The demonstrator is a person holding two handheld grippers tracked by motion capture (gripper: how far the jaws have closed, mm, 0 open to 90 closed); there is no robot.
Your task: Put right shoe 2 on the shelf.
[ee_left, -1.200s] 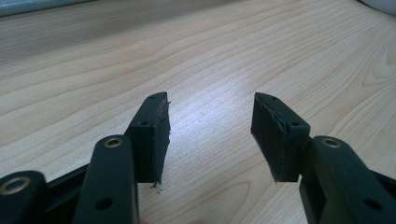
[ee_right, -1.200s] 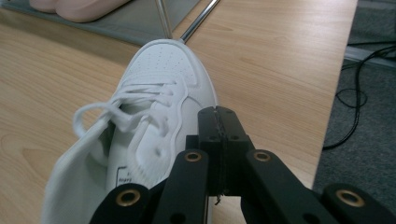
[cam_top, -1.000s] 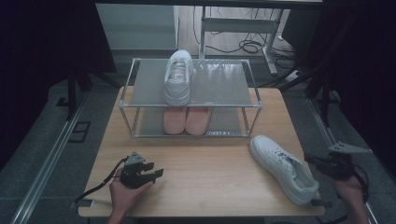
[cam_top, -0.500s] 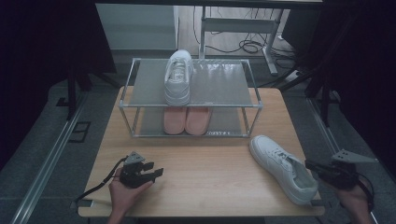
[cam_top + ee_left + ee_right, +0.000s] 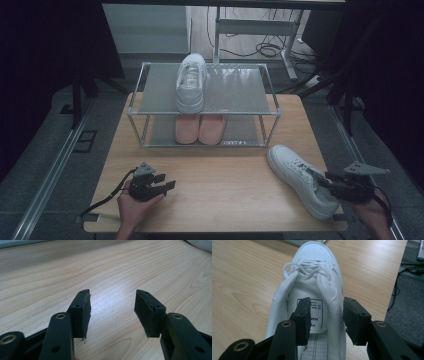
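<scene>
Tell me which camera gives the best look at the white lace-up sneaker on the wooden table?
The right gripper view: the white lace-up sneaker looms close, laces and tongue label visible. The high view shows it whole but small; the left gripper view catches a white sliver.

I am looking down on a light wooden counter (image 5: 220, 200) sitting in a dim room. Grey floor (image 5: 45, 155) is stretching out on both sides, with a metal rail (image 5: 47, 182) running along the left. Dark curtains (image 5: 50, 45) are hanging left and right. Beyond, black cables (image 5: 267, 49) are lying by a metal frame leg (image 5: 285, 57), under weak light.
</scene>
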